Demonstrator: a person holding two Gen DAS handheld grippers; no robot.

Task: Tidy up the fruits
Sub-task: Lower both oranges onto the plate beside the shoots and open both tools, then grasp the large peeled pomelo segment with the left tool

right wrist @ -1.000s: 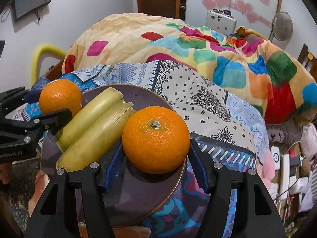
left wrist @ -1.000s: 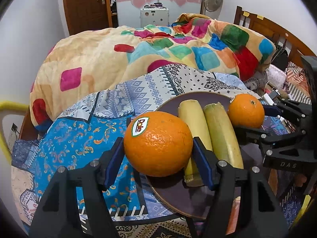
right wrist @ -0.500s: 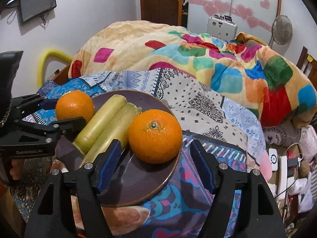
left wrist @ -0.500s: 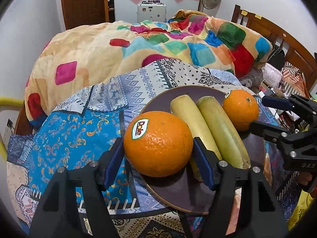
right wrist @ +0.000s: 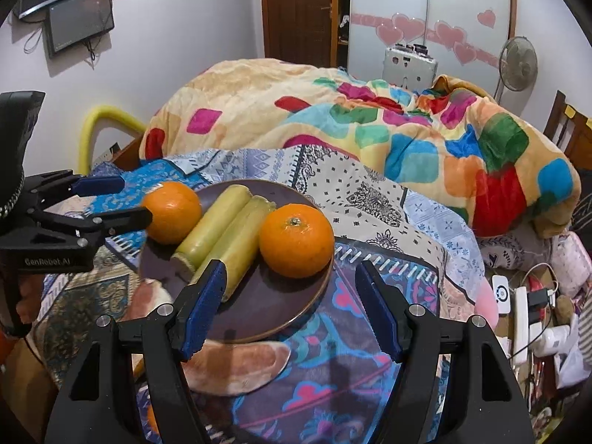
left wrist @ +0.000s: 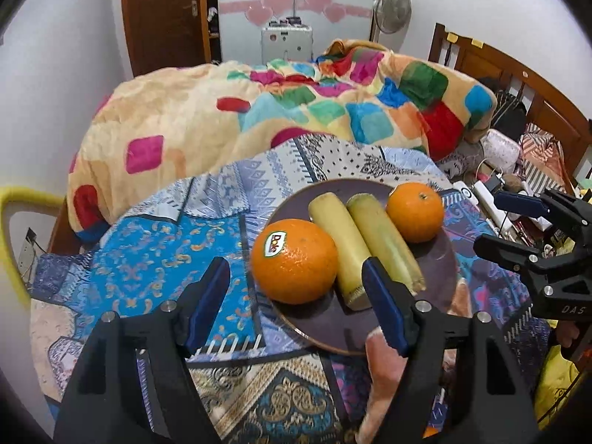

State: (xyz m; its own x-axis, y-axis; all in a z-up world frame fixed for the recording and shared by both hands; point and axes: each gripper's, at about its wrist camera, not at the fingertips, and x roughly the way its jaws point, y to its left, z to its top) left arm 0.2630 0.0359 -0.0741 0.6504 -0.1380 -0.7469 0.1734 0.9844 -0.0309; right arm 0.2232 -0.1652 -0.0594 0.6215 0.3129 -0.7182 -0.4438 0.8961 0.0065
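Both grippers hang spread and empty — the left gripper (left wrist: 296,296) just short of the stickered orange (left wrist: 294,261) at the plate's (left wrist: 436,270) left edge, the right gripper (right wrist: 288,307) short of the second orange (right wrist: 296,240) at its right edge. Between the oranges two pale yellow-green fruits (right wrist: 222,236) lie side by side across the plate's middle, touching each other. The plate rests on soft patterned bedding (left wrist: 155,259), not a firm surface — a judgement: pressing near its rim could tip it, and the round oranges, sitting close to opposite edges, could roll off onto the cloth. A careless finger could also nudge them loose.
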